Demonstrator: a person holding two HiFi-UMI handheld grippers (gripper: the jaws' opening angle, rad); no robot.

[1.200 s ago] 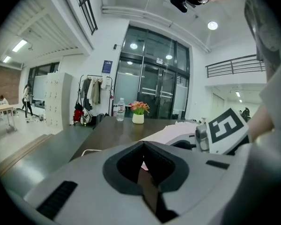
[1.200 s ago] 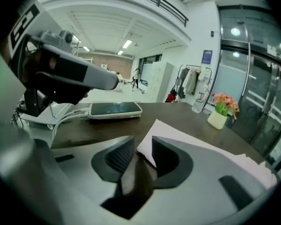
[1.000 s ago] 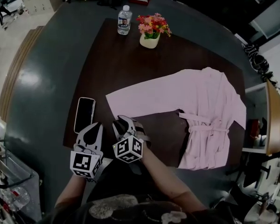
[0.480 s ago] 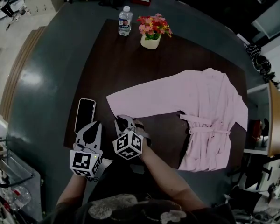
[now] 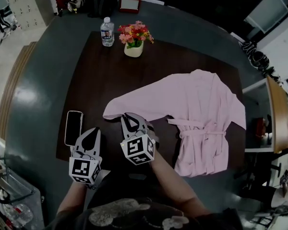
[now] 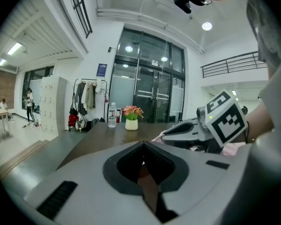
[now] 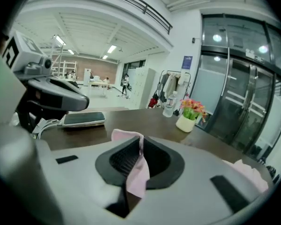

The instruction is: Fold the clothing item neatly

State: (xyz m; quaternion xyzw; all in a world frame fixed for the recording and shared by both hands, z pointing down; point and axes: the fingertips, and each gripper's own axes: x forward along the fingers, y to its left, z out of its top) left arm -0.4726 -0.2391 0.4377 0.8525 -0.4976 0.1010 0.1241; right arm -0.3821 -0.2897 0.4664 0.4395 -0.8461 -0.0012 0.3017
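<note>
Garment: pink robe (image 5: 201, 97) spread flat on the dark table (image 5: 105, 75), body toward the right side, belt (image 5: 201, 132) tied across the waist, one sleeve (image 5: 149, 102) stretched out leftward toward the near edge.

Right gripper (image 5: 132, 119): jaws just been closing, now pinched nearly together on the cuff (image 7: 136, 172) at the sleeve's end. Pink cloth pressed between the pads, with a small fold poking up above them.

Reason for that grip: probably chosen because the cuff is the sleeve's outermost point. Held there, the whole sleeve can be carried back over the body in one sweep.

Left gripper (image 5: 91, 134): fully closed, nothing between the jaws. Held just beside the right one near the table's front edge, between the phone (image 5: 73, 127) and the sleeve end. Seemingly parked out of the cloth's way until a second hold is needed.

Other things: phone flat on the table at the left. Water bottle (image 5: 106, 31) and pot of flowers (image 5: 133, 38) at the far edge, well apart from the robe, so the middle of the table is free for folding.

Stage: early, by the look of it. Robe wholly open, no fold made yet.

Next move: likely a lift of the cuff and a carry to the right across the chest, high enough that the sleeve does not drag and bunch.

Risk: thin cloth slipping from a narrow pinch, or the sleeve landing twisted.
</note>
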